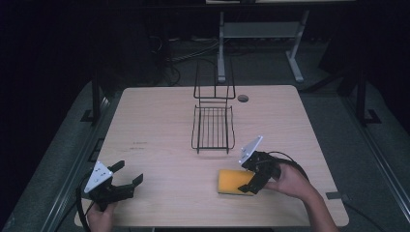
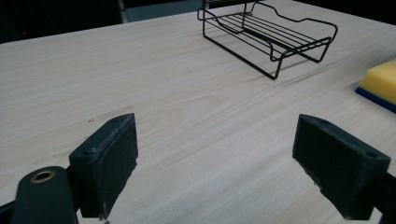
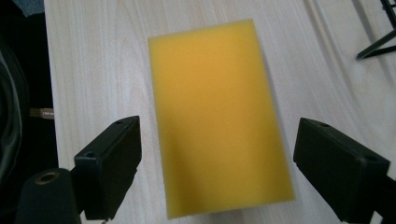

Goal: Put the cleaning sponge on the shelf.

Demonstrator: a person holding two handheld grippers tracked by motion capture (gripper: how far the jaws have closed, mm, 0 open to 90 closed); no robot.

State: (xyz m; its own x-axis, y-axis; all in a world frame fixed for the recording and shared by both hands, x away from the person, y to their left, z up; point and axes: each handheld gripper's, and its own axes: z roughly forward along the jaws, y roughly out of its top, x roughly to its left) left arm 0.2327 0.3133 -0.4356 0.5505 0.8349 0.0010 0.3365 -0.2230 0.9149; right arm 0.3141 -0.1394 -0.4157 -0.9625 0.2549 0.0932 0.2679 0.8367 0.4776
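A yellow sponge [image 1: 233,181] with a blue underside lies flat on the wooden table [image 1: 159,125] near the front right. My right gripper [image 1: 252,180] hovers at its right end, open, its jaws standing either side of the sponge [image 3: 217,112] without touching it. A black wire rack [image 1: 213,126] stands at the table's middle back, its far part raised upright. My left gripper [image 1: 129,175] is open at the front left corner, nothing between its jaws. In the left gripper view the rack [image 2: 271,35] sits far ahead and the sponge [image 2: 380,84] is at the right edge.
A small round hole [image 1: 242,98] marks the table's far side right of the rack. Behind the table a white desk frame [image 1: 261,34] and cables lie on the dark floor. Bare wood stretches between the two grippers.
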